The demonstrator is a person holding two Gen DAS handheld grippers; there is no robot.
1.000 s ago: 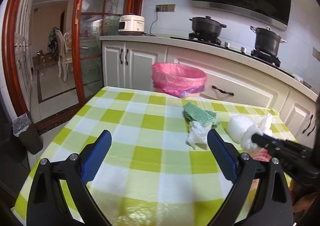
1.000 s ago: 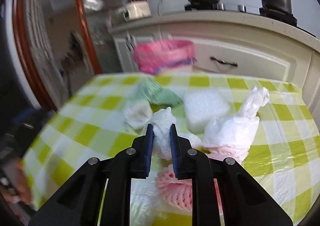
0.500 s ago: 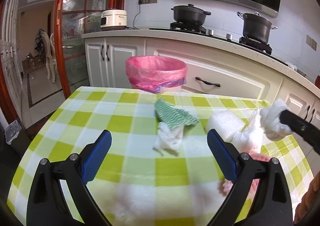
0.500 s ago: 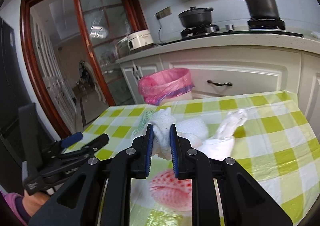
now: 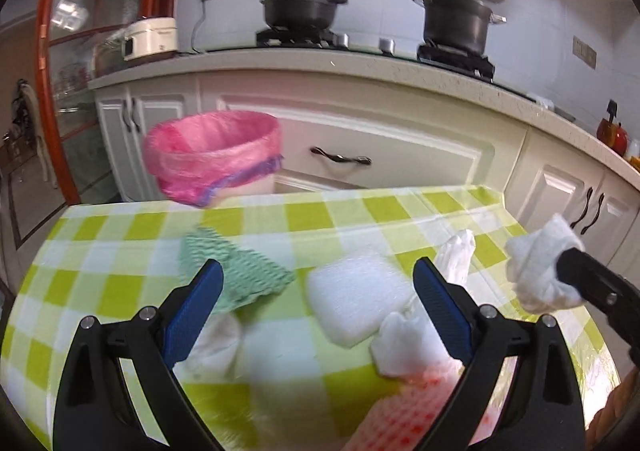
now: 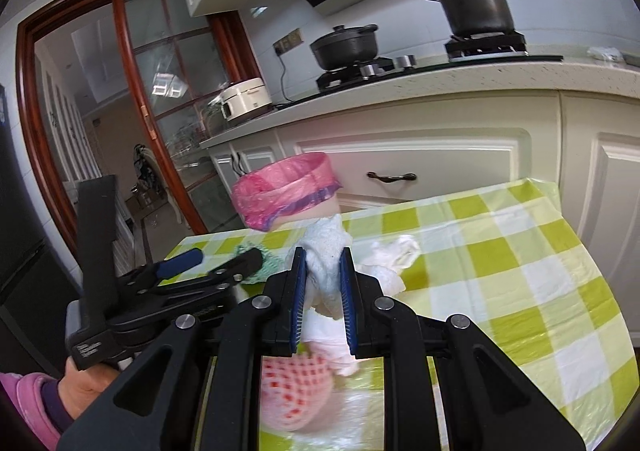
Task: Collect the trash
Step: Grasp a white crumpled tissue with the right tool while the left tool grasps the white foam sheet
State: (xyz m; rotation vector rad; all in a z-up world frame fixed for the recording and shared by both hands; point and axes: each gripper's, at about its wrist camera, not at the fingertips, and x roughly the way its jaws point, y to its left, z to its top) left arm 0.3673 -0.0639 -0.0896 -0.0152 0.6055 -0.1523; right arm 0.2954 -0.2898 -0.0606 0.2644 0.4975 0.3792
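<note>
The worktop (image 5: 308,211), covered in a green-and-white checked cloth, is seen below white kitchen cabinets. Beyond its far edge a bin lined with a pink bag (image 5: 212,155) is stood. On the cloth a white foam pad (image 5: 352,299), a green patterned cloth (image 5: 240,271), a crumpled white plastic bag (image 5: 452,263) and a pink foam net (image 6: 296,387) are scattered close together. The left tongs (image 5: 316,307) are held spread wide above these items, gripping nothing. A crumpled white tissue (image 6: 324,255) is pinched between the blue pads of the right tongs (image 6: 323,263) and is held clear above the worktop.
</note>
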